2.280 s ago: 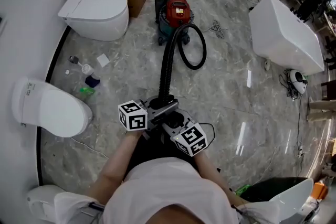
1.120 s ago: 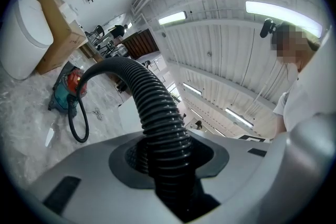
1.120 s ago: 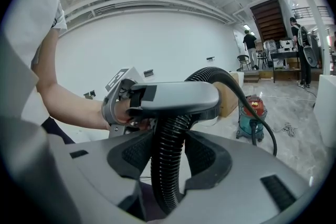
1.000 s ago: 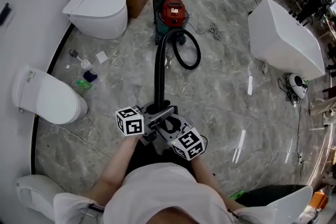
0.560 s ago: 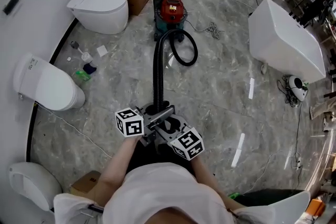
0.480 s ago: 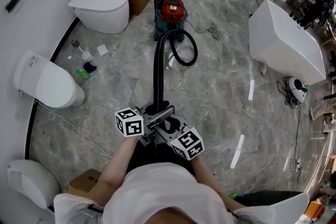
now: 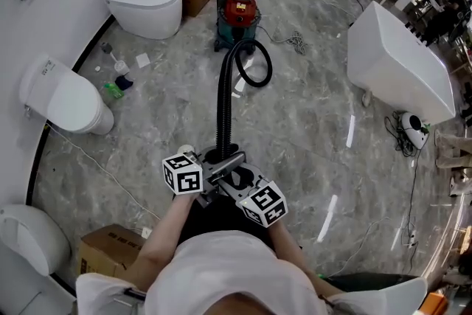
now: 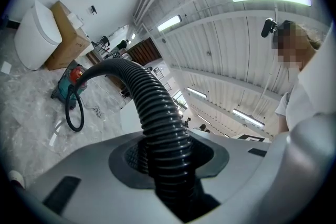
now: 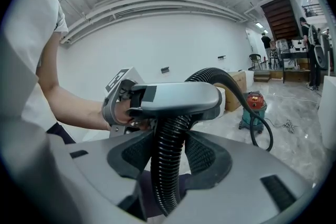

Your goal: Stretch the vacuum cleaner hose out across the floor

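Left gripper (image 8: 168, 165) and right gripper (image 9: 169, 162), jaws partly closed, tight around the vacuum hose (image 7: 223, 103).

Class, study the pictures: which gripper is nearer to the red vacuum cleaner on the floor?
Left. The left gripper clamps the hose farther along toward the vacuum cleaner. The right gripper clamps the same hose just behind it, closer to the person.

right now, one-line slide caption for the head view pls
Left gripper and right gripper grip the black hose, one loop lying by the red vacuum cleaner
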`<state>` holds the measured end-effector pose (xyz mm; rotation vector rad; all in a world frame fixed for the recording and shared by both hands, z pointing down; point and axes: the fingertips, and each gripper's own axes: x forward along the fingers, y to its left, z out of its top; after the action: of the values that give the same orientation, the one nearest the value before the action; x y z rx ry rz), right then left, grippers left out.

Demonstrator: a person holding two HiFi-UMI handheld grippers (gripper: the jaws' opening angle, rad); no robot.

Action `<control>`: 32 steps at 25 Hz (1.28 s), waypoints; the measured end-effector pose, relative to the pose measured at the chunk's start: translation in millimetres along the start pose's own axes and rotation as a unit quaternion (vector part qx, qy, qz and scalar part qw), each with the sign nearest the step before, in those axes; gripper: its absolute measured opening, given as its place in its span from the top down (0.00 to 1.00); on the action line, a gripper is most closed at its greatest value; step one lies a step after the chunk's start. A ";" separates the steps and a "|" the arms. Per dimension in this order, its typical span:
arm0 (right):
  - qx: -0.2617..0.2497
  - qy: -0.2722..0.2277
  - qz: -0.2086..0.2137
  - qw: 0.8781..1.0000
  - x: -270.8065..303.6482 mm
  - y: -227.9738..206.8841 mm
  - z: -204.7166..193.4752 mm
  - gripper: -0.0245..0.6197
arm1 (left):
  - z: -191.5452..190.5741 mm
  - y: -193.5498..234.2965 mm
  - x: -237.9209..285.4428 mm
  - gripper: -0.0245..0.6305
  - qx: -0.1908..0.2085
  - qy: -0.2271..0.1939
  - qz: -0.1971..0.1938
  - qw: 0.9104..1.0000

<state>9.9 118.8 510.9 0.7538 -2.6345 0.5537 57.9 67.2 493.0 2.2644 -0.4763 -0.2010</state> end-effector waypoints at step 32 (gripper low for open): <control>0.030 0.009 -0.006 1.000 5.8 170.6 -47.7 0.67 | -79.1 -70.1 -142.5 0.72 -0.024 0.016 -0.004 1.000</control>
<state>-80.1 271.5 508.4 0.7784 -2.6059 0.6347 -30.5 221.0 492.9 2.2192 -0.4420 -0.1777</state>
